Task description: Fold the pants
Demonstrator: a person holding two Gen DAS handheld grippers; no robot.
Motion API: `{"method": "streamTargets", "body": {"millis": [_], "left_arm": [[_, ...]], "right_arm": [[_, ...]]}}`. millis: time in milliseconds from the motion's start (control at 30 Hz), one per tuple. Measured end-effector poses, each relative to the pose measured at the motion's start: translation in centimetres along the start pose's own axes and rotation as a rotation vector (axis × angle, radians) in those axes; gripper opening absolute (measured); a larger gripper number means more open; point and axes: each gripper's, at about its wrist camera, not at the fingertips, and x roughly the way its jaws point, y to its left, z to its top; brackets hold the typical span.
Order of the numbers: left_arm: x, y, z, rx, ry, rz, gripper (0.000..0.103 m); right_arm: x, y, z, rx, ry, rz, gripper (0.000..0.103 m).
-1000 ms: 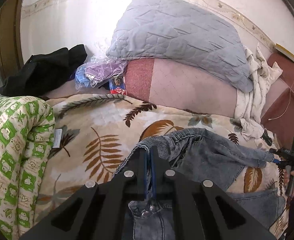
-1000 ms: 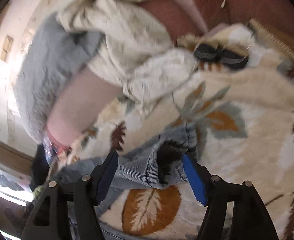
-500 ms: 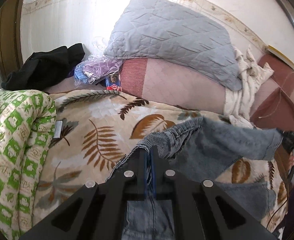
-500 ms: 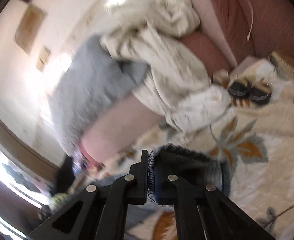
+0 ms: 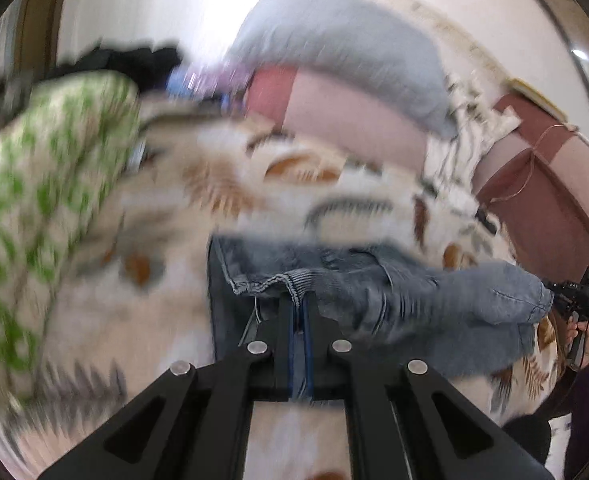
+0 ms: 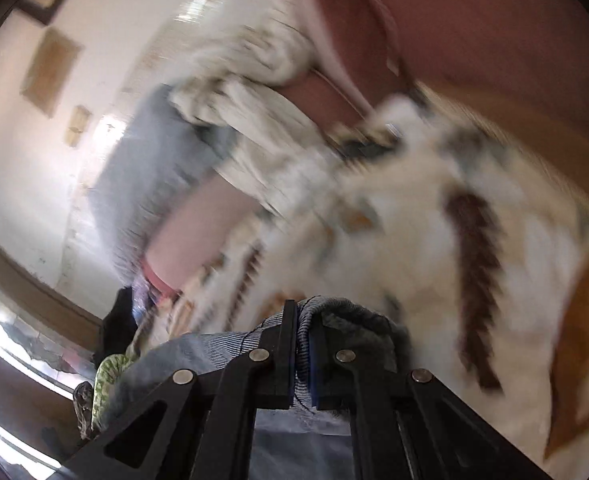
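Blue denim pants hang stretched between both grippers above a leaf-print blanket. My left gripper is shut on a ribbed edge of the denim at the bottom middle of the left wrist view. At the far right of that view the right gripper pinches the other end of the cloth, held by a person's hand. In the right wrist view my right gripper is shut on a fold of the pants. Both views are blurred by motion.
A green-and-white quilt is bunched at the left. A grey pillow lies on a pink bolster, with a cream cloth beside it. Dark clothes sit at the back left. A red headboard rises at the right.
The right gripper closed on the pants' end and lifted it off the blanket. Both grippers then swept sideways, carrying the denim across the blanket and pulling it taut.
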Motion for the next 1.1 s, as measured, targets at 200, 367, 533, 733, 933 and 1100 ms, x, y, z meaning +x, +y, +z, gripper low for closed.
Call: {"method": "streamTargets", "body": {"millis": [200, 367, 533, 733, 933, 1100], "left_arm": [[1.0, 1.5, 2.0, -0.066, -0.019, 0.010, 0.004], [-2.0, 0.0, 3.5, 0.004, -0.134, -0.006, 0.004], [-1.5, 1.7, -0.3, 0.023, -0.068, -0.034, 0.005], [1.1, 5.2, -5.9, -0.048, 0.114, 0.026, 0.005], [-2.1, 7.6, -5.0, -0.107, 0.048, 0.126, 0.005], [-3.2, 4.9, -3.3, -0.063, -0.020, 0.079, 0.005]], "right_arm": [[1.4, 4.3, 4.3, 0.016, -0.046, 0.055, 0.004], [-1.0, 11.8, 6.6, -0.137, -0.175, 0.166, 0.004], [-3.9, 8.2, 1.8, -0.245, -0.127, 0.111, 0.004], [-3.0, -4.0, -5.3, -0.116, 0.239, -0.094, 0.009], [-6.0, -3.7, -4.8, -0.109, 0.157, -0.071, 0.015], [-4.7, 0.3, -2.4, -0.172, 0.059, -0.121, 0.079]]}}
